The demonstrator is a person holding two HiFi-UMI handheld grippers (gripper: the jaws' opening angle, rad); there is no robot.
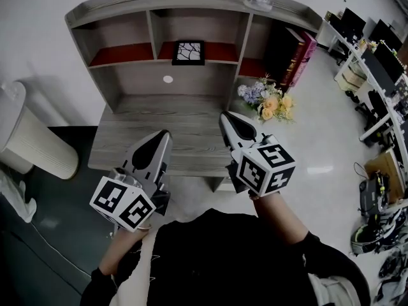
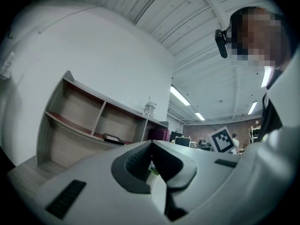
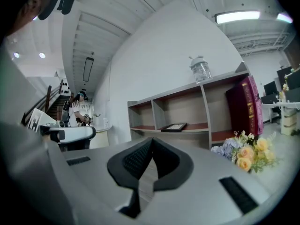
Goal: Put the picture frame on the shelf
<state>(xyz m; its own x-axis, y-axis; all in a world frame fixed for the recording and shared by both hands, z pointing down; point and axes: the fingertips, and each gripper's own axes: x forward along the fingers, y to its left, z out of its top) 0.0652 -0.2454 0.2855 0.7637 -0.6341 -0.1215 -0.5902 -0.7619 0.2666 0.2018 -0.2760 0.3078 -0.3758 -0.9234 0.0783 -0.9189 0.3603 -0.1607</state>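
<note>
We see the picture frame (image 1: 189,52) lying flat in the shelf's (image 1: 121,55) middle compartment, at twelve o'clock beyond the bench (image 1: 185,132). The left tool (image 1: 166,134) and right tool (image 1: 224,116) both have jaws together, holding nothing. The frame looks light, stiff and probably glazed, so we would pinch its border.

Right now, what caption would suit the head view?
The frame lies on the middle shelf; left gripper and right gripper, both shut and empty, above the desk.
</note>
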